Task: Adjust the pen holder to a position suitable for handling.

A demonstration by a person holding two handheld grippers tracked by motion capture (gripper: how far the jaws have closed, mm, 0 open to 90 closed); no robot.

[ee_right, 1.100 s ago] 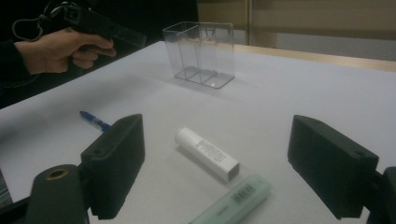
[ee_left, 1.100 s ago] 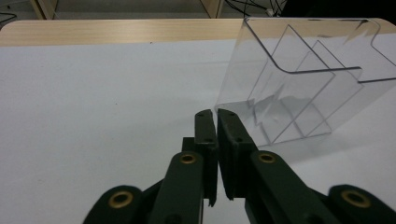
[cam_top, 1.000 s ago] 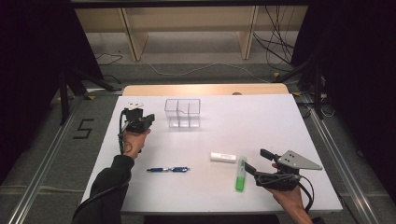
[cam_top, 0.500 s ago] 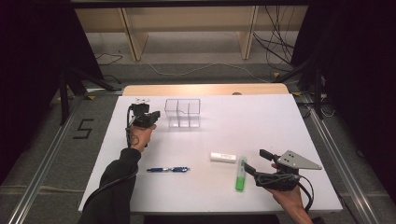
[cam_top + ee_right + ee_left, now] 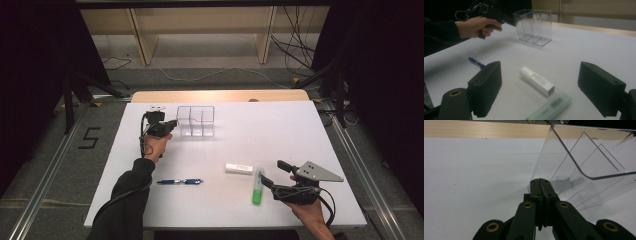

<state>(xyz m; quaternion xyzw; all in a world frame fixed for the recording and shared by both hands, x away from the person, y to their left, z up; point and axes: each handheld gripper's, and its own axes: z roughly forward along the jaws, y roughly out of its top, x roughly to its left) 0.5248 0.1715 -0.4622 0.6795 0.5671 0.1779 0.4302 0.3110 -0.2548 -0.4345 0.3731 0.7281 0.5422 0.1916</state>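
Observation:
A clear plastic box (image 5: pixel 196 120) with compartments stands at the back of the white table (image 5: pixel 280 130). My left gripper (image 5: pixel 172 124) is shut with nothing in it. Its tips sit right at the box's left wall (image 5: pixel 586 165), and the jaws (image 5: pixel 540 182) are pressed together just above the table. My right gripper (image 5: pixel 273 172) is open near the front right, level over the table. Between and beyond its jaws (image 5: pixel 542 87) lie a white tube (image 5: pixel 537 80) and a green highlighter (image 5: pixel 549 107). A blue pen (image 5: pixel 181 181) lies front centre.
A wooden strip (image 5: pixel 220 96) runs along the table's far edge. Metal rails (image 5: pixel 360 165) flank the table. Beyond it, cables and shelf legs (image 5: pixel 140 42) are on the floor, and a "5" mark (image 5: pixel 90 137) is at the left.
My left hand has moved right and slightly down, bringing its shut gripper up to the clear box's left side. The right gripper and the loose items have not moved.

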